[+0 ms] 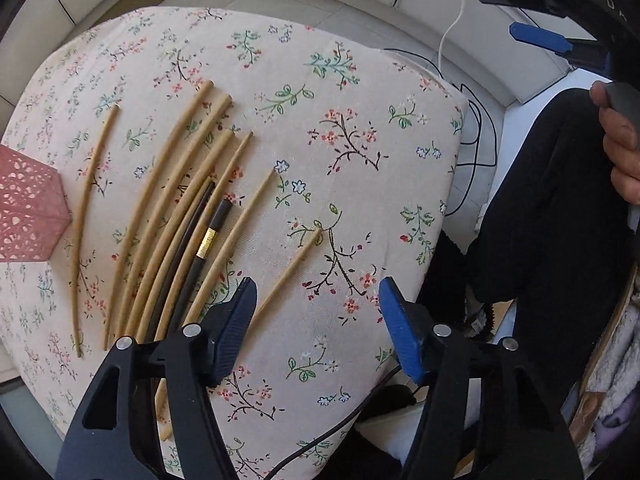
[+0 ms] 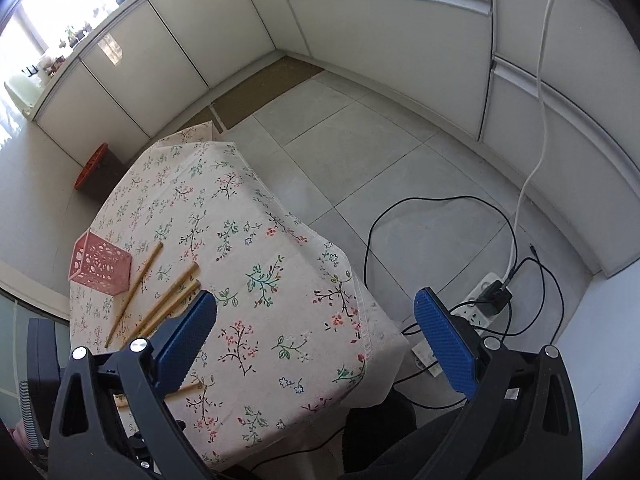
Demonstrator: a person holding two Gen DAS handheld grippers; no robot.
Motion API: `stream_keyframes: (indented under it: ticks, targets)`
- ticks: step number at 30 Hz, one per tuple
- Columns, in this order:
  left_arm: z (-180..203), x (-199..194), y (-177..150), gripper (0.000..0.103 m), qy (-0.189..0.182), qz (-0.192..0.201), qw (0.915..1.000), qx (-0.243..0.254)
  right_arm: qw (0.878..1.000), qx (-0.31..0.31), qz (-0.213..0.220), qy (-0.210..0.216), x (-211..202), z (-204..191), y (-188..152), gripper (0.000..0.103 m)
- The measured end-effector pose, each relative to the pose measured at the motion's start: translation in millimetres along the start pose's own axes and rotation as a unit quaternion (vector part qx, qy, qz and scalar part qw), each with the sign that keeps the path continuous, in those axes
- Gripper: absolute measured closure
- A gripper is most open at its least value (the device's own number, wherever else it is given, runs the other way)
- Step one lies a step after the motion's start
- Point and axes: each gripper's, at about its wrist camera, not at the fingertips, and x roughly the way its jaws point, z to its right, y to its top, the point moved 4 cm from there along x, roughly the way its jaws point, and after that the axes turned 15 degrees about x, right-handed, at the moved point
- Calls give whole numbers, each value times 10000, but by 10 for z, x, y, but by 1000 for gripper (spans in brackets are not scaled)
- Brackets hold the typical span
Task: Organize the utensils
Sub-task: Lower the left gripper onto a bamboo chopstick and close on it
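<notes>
Several tan bamboo chopsticks (image 1: pixel 168 216) and black chopsticks with a gold band (image 1: pixel 206 240) lie loose on a floral tablecloth (image 1: pixel 320 152). One tan chopstick (image 1: pixel 292 268) lies apart, between my left fingers. A pink perforated basket (image 1: pixel 24 204) stands at the left edge of the table. My left gripper (image 1: pixel 318 316) is open and empty just above the cloth. My right gripper (image 2: pixel 316 320) is open and empty, held high above the table's right side. The basket (image 2: pixel 102 268) and some chopsticks (image 2: pixel 168 300) show in the right wrist view.
White cabinets (image 2: pixel 360 40) line the walls. A power strip (image 2: pixel 484 296) with black cables (image 2: pixel 400 204) lies on the tiled floor to the right. An orange-rimmed bin (image 2: pixel 96 172) stands beyond the table. The person's black-clad legs (image 1: pixel 552 208) are at the right.
</notes>
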Motion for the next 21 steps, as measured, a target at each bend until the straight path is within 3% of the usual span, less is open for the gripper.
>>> stream_keyframes:
  ticks: [11,14,17,21]
  targets:
    - [-94,266,73,66,-111,-517,9977,415,9998,-118,-159,-79,161,-75,-41,7]
    - [-110,265,97,70,-121,-550,9970,533,9996,-131,-192,-132,197,-88,-51,7]
    - [-135,260,97,84,-11,-557,9967,584,9992,-105,-323,-212,264,-98,-77,7]
    - [-195,198,24,91,34,-265,9979,594,9968,9,-695,-387,440,-118,-179,7]
